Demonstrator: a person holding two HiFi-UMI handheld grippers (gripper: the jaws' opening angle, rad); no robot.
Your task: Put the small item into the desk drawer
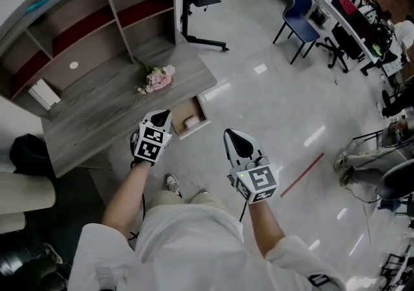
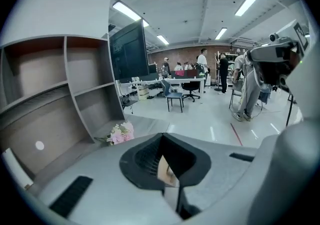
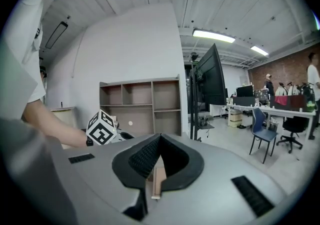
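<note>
**Small item seen in the open drawer, both grippers clenched**

The drawer (image 1: 181,114) is pulled out from the front edge of the table (image 1: 110,115), near its right corner. A small item (image 1: 191,121), pale in colour, is seen lying inside it, toward the drawer's front wall.

The left gripper (image 1: 161,118) is held at the table's front edge, just beside the drawer on its left. In the left gripper view its jaws (image 2: 162,144) are pressed together, and nothing is grasped between them. The right gripper (image 1: 240,142) is held over the floor (image 1: 272,108), apart from the table and to the right of the drawer. Its jaws (image 3: 159,141) are likewise closed together, with nothing gripped.

A bunch of pink flowers (image 1: 158,78) is laid on the table near its right edge, just in front of the shelf unit (image 1: 84,31) along the table's back edge. A white box (image 1: 44,94) is stood near the back left corner.
</note>
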